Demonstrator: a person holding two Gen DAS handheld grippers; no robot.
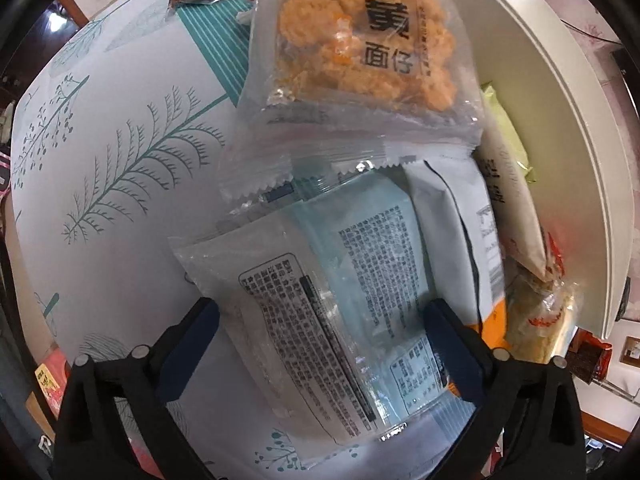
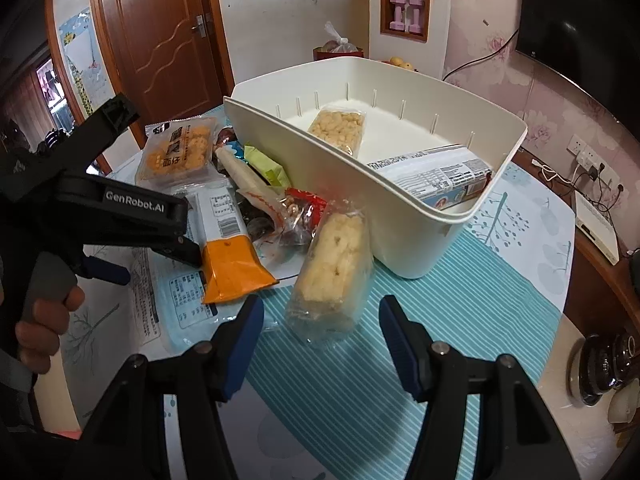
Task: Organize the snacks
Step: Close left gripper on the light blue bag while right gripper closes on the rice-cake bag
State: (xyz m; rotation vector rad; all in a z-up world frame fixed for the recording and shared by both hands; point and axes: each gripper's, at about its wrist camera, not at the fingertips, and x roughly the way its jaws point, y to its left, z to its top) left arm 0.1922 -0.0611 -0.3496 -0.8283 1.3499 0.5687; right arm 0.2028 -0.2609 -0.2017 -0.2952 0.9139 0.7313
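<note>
Directly below the left hand-held gripper (image 1: 320, 352), jaws spread wide and holding nothing, lies a flat pale-blue printed packet (image 1: 320, 320) — between the pads but not pressed, its long axis running away from the jaws; this hand is the nearer. Beyond sit a crinkly clear pack of orange crisps (image 1: 360, 48) and the smooth cream bin (image 1: 560, 128) (right). The right hand-held gripper (image 2: 320, 340), part open and empty, faces a clear-wrapped puffed-rice bar (image 2: 332, 268) leaning on the bin, above the striped tabletop (image 2: 460, 320).
</note>
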